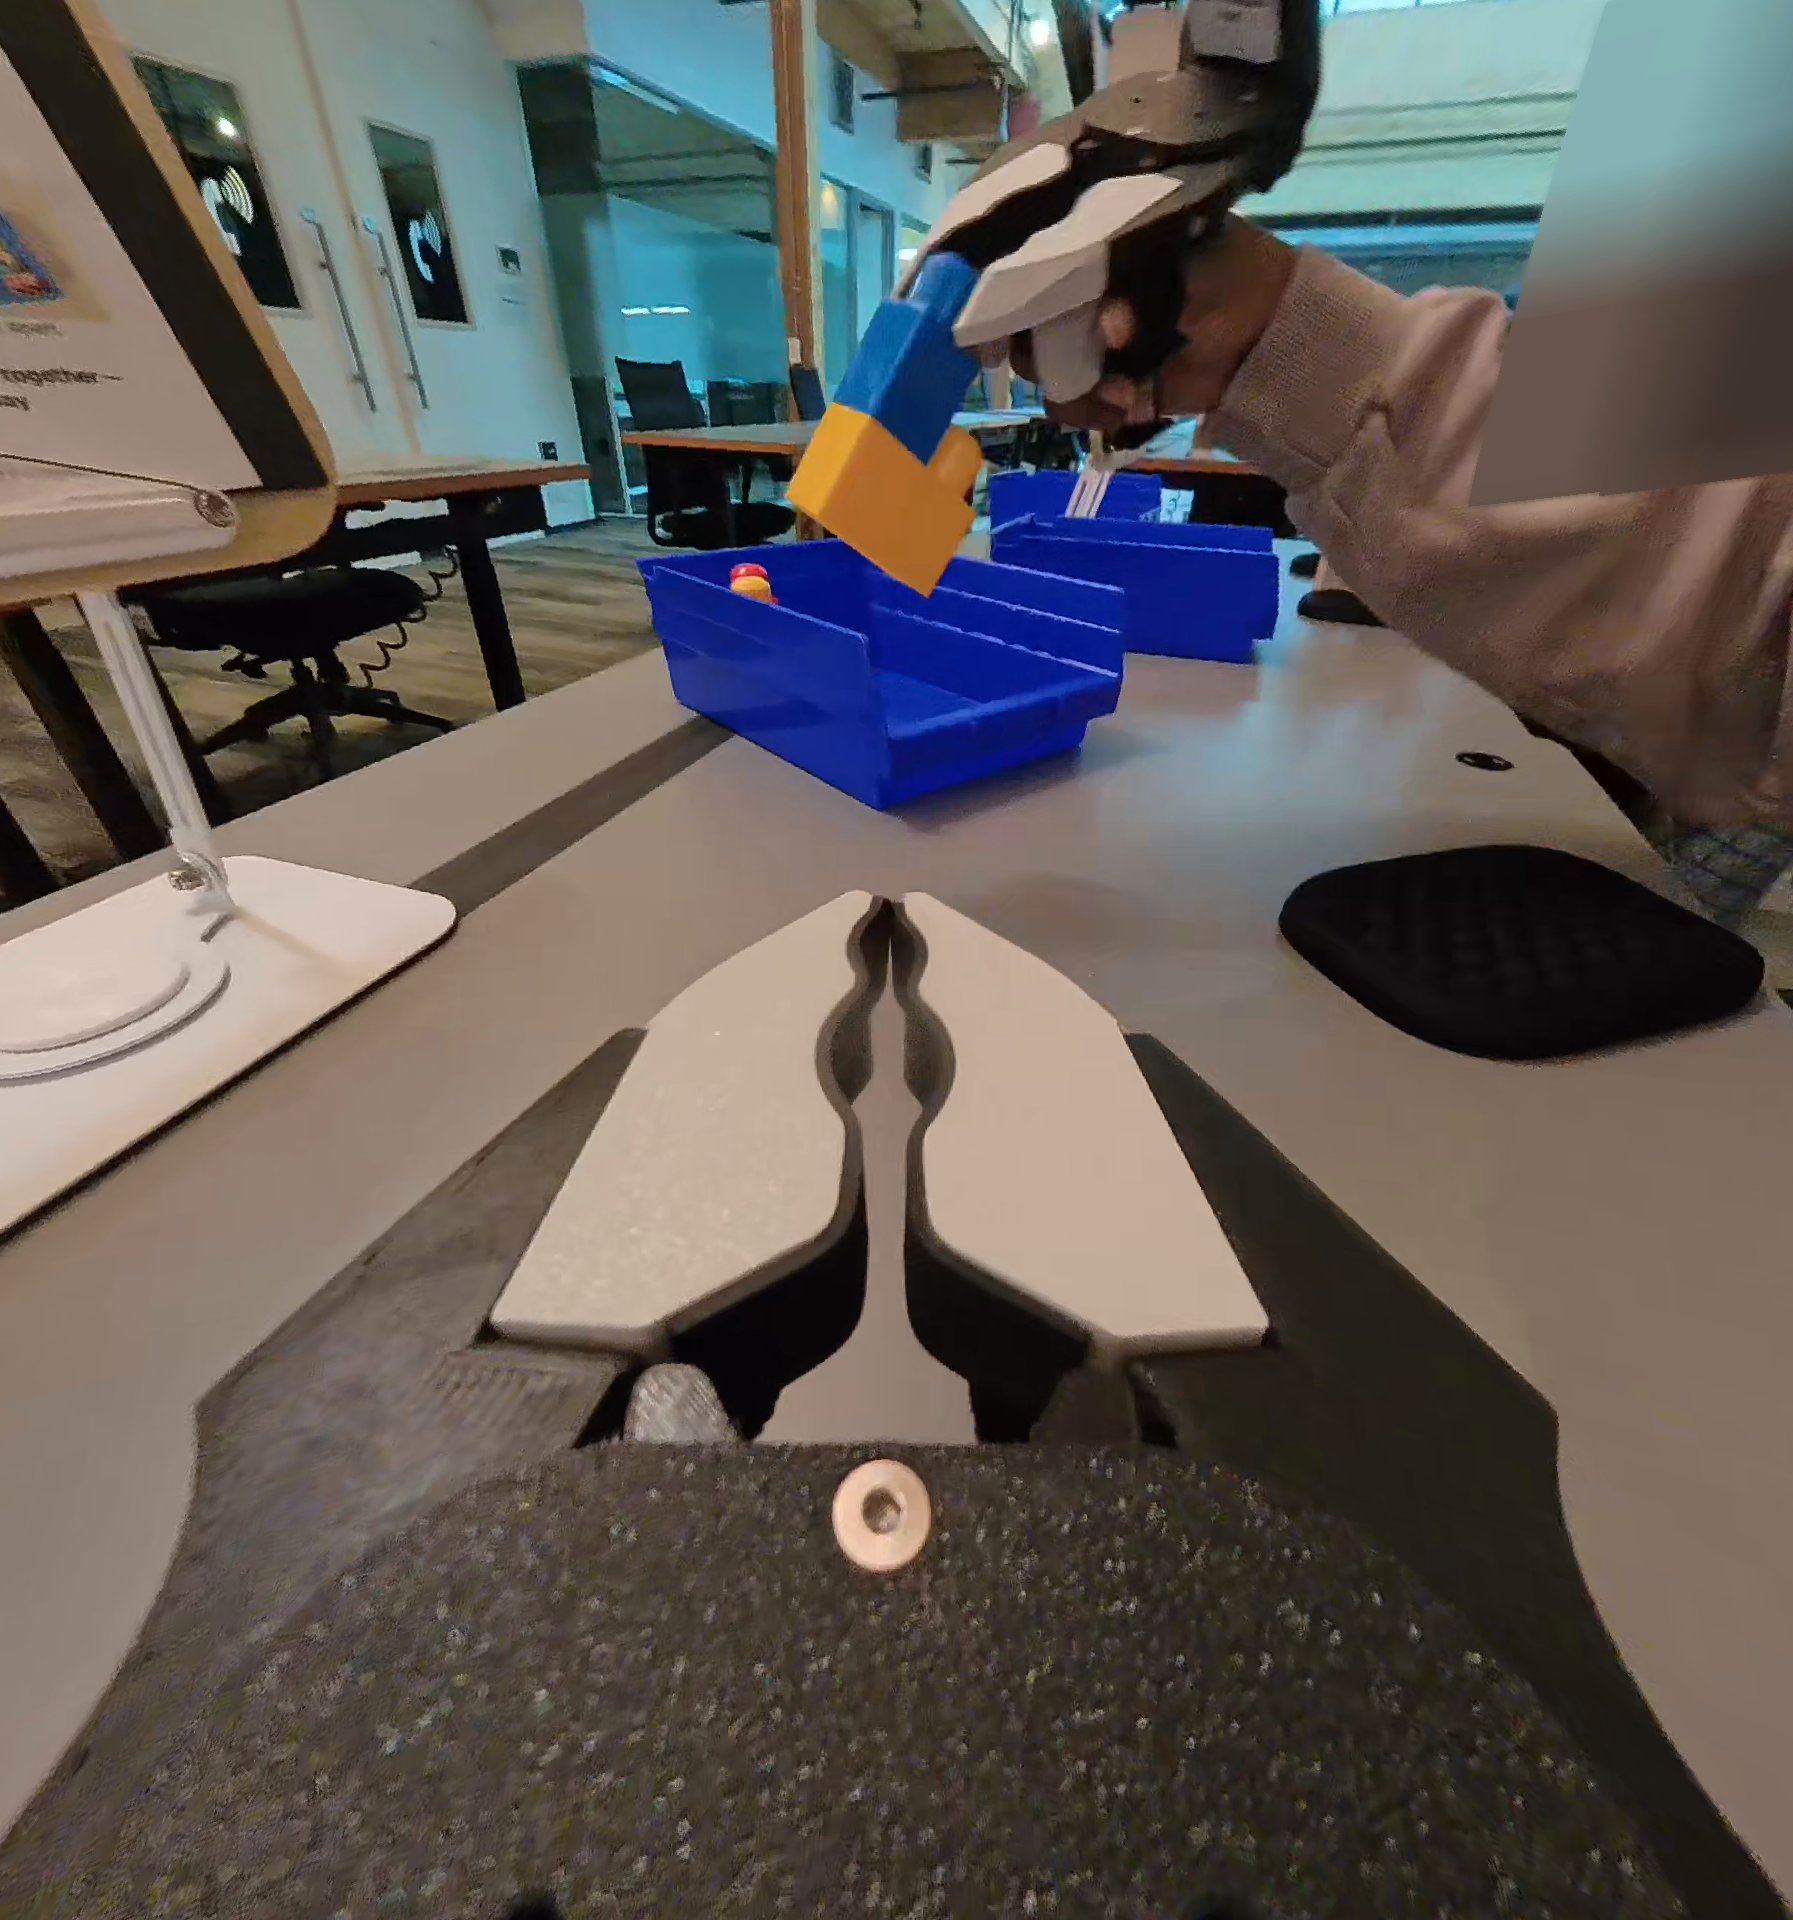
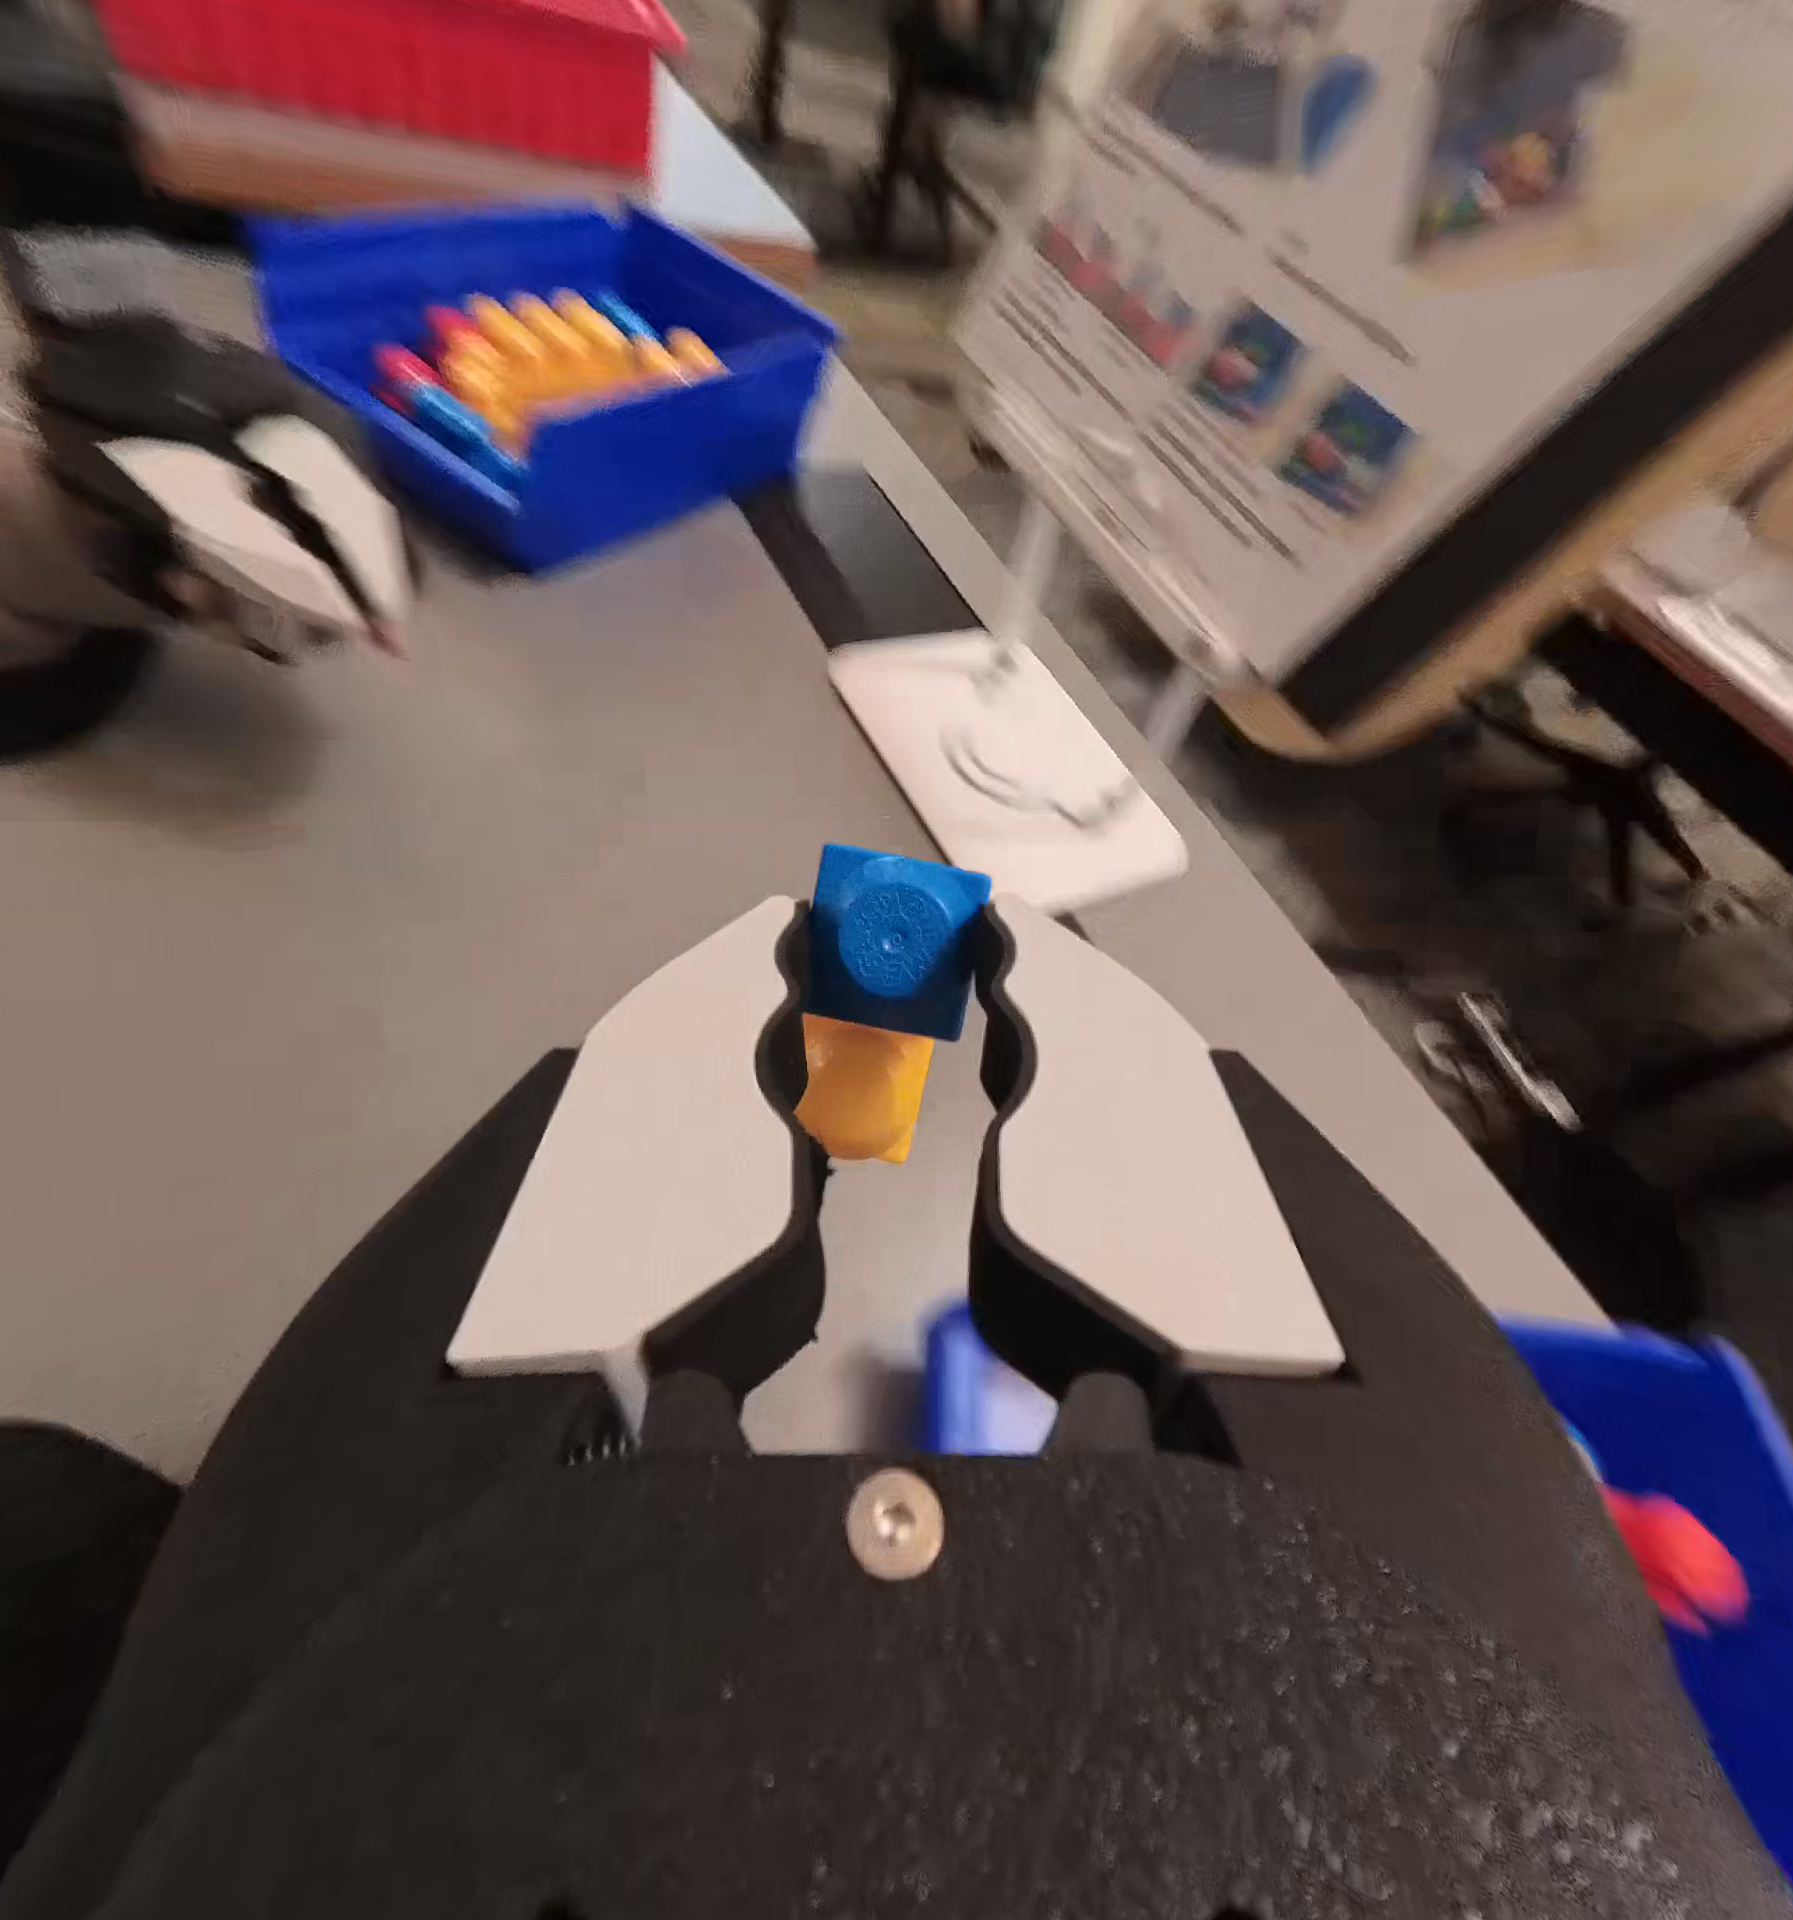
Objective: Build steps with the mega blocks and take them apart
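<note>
Two blocks are stuck together, a blue block [image 1: 907,358] on a yellow block [image 1: 887,499]. The right tool [image 2: 892,940] pinches the blue one at its tips, and the yellow one hangs from it. In the left view this pair is up in the air, tilted, over the near blue bin [image 1: 887,675]. That bin looks almost bare, with only a small red and yellow bit [image 1: 752,582] in the far corner.

The left tool [image 1: 887,914] is pressed together and holds nothing. It sits low over the grey surface [image 1: 1131,831], well apart from the pair.

No steps stand on the surface. I think the job is either near its start or near its end, and I cannot tell which. In the right view another blue bin [image 2: 601,468] holds many blocks [image 2: 549,353], but that part is blurry. A black pad [image 1: 1515,951] and a white stand base [image 1: 144,997] lie near the left tool.

What is left, I guess, is to pull these two apart or to add more to them.
</note>
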A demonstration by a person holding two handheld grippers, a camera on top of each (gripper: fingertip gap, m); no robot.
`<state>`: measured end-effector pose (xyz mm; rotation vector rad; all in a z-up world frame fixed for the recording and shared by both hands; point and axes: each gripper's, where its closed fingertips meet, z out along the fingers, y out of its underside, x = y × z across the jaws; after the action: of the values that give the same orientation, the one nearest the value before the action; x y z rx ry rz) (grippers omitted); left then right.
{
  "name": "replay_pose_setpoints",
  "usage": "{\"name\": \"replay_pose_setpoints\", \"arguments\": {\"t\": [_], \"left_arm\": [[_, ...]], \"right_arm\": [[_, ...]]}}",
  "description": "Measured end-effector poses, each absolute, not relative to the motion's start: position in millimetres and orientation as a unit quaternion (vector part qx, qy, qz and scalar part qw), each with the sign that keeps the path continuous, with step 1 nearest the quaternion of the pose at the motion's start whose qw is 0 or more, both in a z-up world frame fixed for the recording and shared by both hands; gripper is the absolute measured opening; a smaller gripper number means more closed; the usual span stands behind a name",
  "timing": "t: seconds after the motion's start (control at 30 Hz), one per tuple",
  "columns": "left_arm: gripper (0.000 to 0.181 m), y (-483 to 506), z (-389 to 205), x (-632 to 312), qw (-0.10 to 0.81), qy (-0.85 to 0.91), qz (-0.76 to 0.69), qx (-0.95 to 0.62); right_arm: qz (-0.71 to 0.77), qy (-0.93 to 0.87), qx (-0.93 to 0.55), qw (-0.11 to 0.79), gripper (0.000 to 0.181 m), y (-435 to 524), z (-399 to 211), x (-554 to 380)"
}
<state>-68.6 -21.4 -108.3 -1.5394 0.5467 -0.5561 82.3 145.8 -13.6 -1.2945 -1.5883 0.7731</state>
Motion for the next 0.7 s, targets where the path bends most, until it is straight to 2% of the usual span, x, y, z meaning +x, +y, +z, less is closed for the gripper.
{"name": "replay_pose_setpoints", "arguments": {"t": [0.13,0.3,0.47,0.7], "left_arm": [[0.0,-19.5,-108.5,-70.5,0.652,0.231,-0.245,-0.679],[0.0,-18.0,-117.1,-67.4,0.648,0.249,-0.219,-0.686],[0.0,-16.8,-120.6,-67.6,0.648,0.249,-0.22,-0.685],[0.0,-11.3,-127.0,-72.6,0.645,0.239,-0.222,-0.691]], "right_arm": [[0.21,-0.643,-0.624,0.392,0.029,239.1,-29.9,122.6],[0.154,-0.625,-0.699,0.313,0.029,311.5,-86.6,149.6],[0.13,-0.628,-0.722,0.26,0.03,341.4,-136.7,154.2],[0.12,-0.673,-0.69,0.239,0.03,355.1,-159.3,139.4]]}}
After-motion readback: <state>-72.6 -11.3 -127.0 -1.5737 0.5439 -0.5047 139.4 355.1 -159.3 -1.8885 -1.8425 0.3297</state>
